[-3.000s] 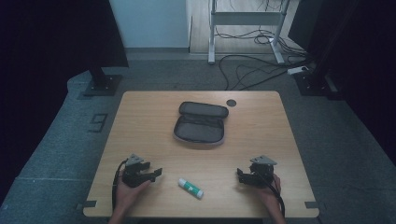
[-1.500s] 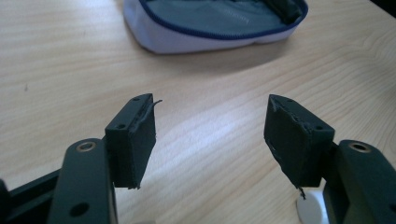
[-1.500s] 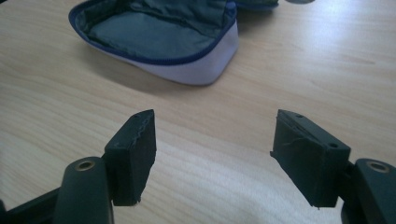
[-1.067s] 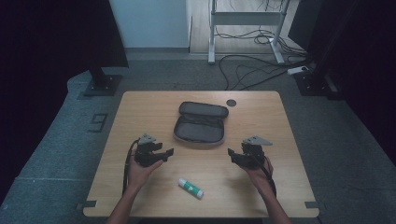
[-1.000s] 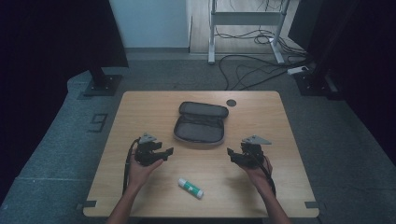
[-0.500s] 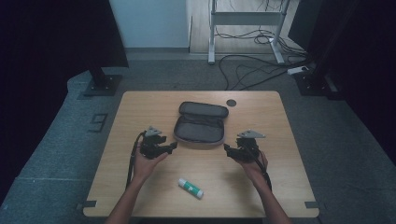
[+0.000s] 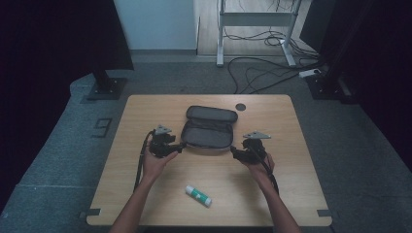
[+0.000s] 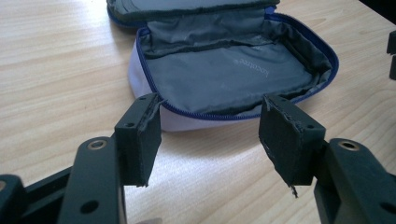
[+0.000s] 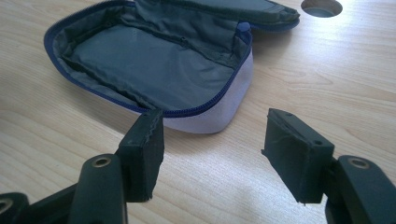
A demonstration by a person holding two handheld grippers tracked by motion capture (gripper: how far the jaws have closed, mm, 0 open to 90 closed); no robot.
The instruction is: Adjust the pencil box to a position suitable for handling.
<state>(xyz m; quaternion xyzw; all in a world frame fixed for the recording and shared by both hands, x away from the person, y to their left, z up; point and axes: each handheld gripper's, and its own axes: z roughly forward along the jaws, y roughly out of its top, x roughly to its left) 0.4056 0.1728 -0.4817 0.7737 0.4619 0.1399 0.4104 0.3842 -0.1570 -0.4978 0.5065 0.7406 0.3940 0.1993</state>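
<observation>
Pencil case [image 7: 209,127] lying unzipped mid-table, and I am bringing both grippers forward from the near edge, left gripper [image 8: 210,135] and right gripper [image 9: 212,147] each now spread-jawed at its front corners, empty, glue stick [image 7: 198,195] left behind me.

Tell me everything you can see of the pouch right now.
The pouch lies unzipped and open at the table's middle, lid flap folded back toward the far side. Soft fabric: pale lilac outside, blue zipper, grey lining with small faint print, nothing inside. The left gripper and right gripper, both open, flank its near corners without gripping it.
</observation>
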